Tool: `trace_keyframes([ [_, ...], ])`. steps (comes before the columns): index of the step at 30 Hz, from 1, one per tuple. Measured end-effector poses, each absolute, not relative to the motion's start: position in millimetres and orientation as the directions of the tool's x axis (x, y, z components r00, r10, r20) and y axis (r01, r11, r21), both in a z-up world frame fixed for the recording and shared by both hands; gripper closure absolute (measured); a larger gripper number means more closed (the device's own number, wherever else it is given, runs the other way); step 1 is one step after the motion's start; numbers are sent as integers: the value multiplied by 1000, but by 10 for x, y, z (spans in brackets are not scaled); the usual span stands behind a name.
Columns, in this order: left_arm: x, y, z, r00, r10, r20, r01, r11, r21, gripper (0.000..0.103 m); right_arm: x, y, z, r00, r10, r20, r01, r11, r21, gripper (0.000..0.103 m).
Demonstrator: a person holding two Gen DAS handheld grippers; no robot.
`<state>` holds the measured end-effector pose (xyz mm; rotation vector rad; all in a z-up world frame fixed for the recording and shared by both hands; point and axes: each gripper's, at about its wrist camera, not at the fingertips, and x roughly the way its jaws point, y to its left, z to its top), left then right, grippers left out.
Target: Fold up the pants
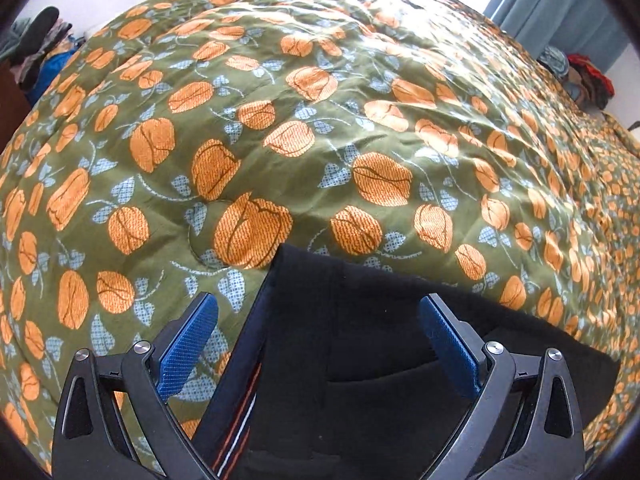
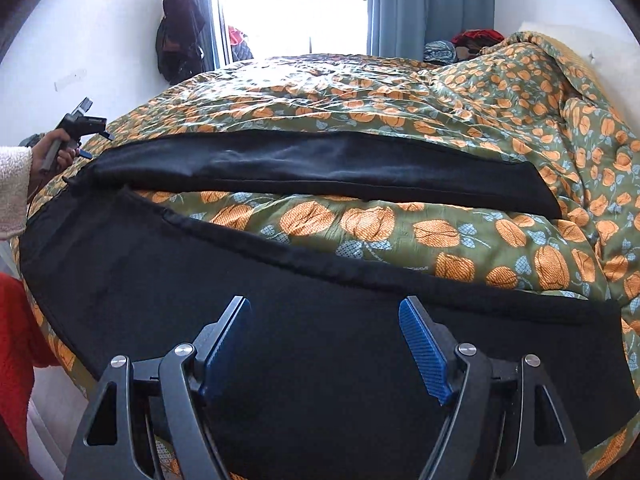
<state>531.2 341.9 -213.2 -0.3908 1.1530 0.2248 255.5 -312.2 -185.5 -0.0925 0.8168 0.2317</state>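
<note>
Black pants [image 2: 280,320] lie spread on the bed, their two legs apart in a V; the far leg [image 2: 320,168] runs across the quilt. My right gripper [image 2: 324,304] hovers open over the near leg, with nothing pressed between its blue pads. In the left wrist view the waist end of the pants [image 1: 360,320], with a striped band [image 1: 240,412], lies under my left gripper [image 1: 319,304]. That gripper stands wide open and grips nothing. The right wrist view also shows the left gripper [image 2: 86,152], held by a hand [image 2: 60,152] at the pants' far left end.
A green quilt with orange flowers [image 1: 320,120] covers the whole bed and bunches up at the right [image 2: 560,92]. Beyond it are a bright window, blue curtains [image 2: 432,4] and a clothes pile [image 2: 472,40]. A dark bag [image 2: 180,28] hangs on the wall. Red cloth [image 2: 20,340] is at the left edge.
</note>
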Motion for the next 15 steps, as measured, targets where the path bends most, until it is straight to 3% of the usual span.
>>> trace_keyframes([
  [2,5372,3388,-2197,376,-27,-926,-345,924,-166,3,2587,-3067,-1905,649,177,-740,-261,965,2,27],
  [3,5373,3374,-2212,370,-22,-929,-334,930,-155,9,2596,-3037,-1922,645,177,-743,-269,963,-3,27],
  [4,5365,3358,-2218,364,-20,-931,-323,935,-146,31,2610,-3021,-1934,644,177,-745,-275,961,-10,27],
  [6,5346,3351,-2218,357,-28,-934,-313,938,-148,48,2620,-2993,-1944,648,172,-742,-280,960,-22,27],
  [7,5324,3350,-2187,368,-12,-930,-313,940,-136,68,2625,-2973,-1938,652,169,-739,-280,960,-27,27],
  [9,5272,3345,-2112,394,22,-919,-309,945,-110,83,2633,-2962,-1928,660,163,-733,-277,960,-36,27],
  [12,5155,3245,-1915,452,130,-882,-345,938,-39,94,2655,-2955,-1927,667,150,-730,-271,961,-50,27],
  [15,5147,3239,-1902,441,288,-850,-429,900,82,95,2662,-2966,-1903,679,139,-721,-255,965,-55,27],
])
